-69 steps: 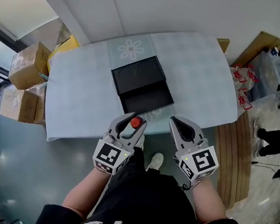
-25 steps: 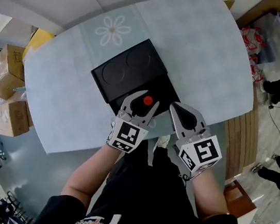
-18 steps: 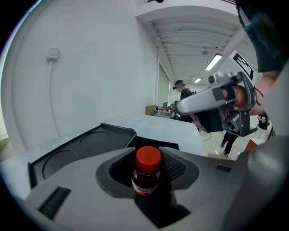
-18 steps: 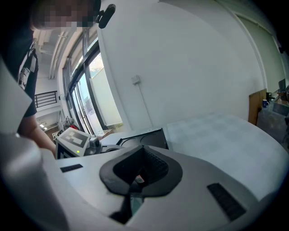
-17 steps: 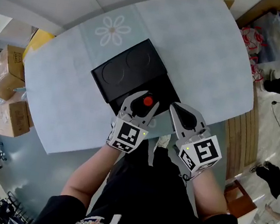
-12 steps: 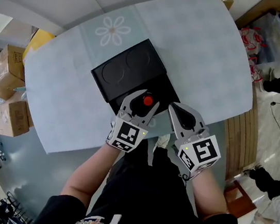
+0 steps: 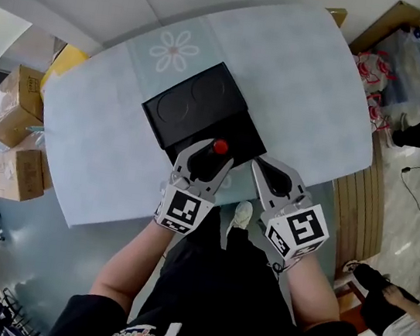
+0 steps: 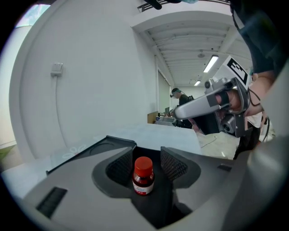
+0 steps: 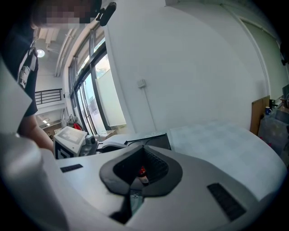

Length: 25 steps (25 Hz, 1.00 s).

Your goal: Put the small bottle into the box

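Note:
The small brown bottle (image 7: 219, 147) with a red cap stands upright in the near, open half of the black box (image 7: 192, 106) on the table. My left gripper (image 7: 214, 152) straddles it. Its jaws are opening, and in the left gripper view a thin gap shows between the bottle (image 8: 143, 177) and each ribbed pad (image 8: 174, 165). My right gripper (image 7: 261, 168) hovers just right of the box at the table's near edge, its jaws nearly together and holding nothing. Through its slit the bottle (image 9: 142, 175) shows far off.
A pale checked cloth with a daisy print (image 7: 174, 48) covers the table (image 7: 301, 83). Cardboard boxes (image 7: 15, 103) stand on the floor at the left. Wooden boards (image 7: 355, 216) and bags lie at the right, where people stand. My right gripper (image 8: 195, 106) crosses the left gripper view.
My left gripper has brought the bottle forward from the table's near edge to the box. Over the last second both grippers have hardly moved; the head view has shifted a little.

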Each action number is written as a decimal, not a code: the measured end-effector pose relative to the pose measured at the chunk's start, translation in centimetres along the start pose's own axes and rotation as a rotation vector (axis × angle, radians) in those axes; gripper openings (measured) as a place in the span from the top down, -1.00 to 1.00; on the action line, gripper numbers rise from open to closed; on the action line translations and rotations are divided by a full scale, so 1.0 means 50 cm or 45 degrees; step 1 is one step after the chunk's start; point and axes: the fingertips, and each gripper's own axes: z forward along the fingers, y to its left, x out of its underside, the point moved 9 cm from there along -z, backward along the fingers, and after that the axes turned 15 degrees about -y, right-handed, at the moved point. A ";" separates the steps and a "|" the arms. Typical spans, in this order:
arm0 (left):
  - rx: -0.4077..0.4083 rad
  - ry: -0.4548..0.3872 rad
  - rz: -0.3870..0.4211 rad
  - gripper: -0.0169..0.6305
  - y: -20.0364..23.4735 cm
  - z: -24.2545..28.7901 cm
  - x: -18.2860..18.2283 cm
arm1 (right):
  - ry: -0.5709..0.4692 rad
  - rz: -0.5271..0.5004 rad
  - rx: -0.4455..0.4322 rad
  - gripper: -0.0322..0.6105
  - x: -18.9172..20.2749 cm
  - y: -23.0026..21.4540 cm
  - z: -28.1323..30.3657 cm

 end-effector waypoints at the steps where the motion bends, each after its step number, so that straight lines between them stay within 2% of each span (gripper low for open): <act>1: -0.013 -0.007 0.006 0.36 -0.005 -0.007 -0.008 | -0.005 -0.005 -0.005 0.87 -0.005 0.002 -0.007; 8: -0.107 -0.069 0.035 0.36 -0.047 -0.058 -0.067 | -0.048 -0.042 -0.060 0.87 -0.035 0.023 -0.062; 18: -0.217 -0.197 0.019 0.36 -0.152 -0.149 -0.165 | -0.148 -0.134 -0.172 0.87 -0.088 0.067 -0.153; 25: -0.267 -0.263 0.006 0.59 -0.235 -0.216 -0.227 | -0.158 -0.149 -0.227 0.87 -0.098 0.098 -0.211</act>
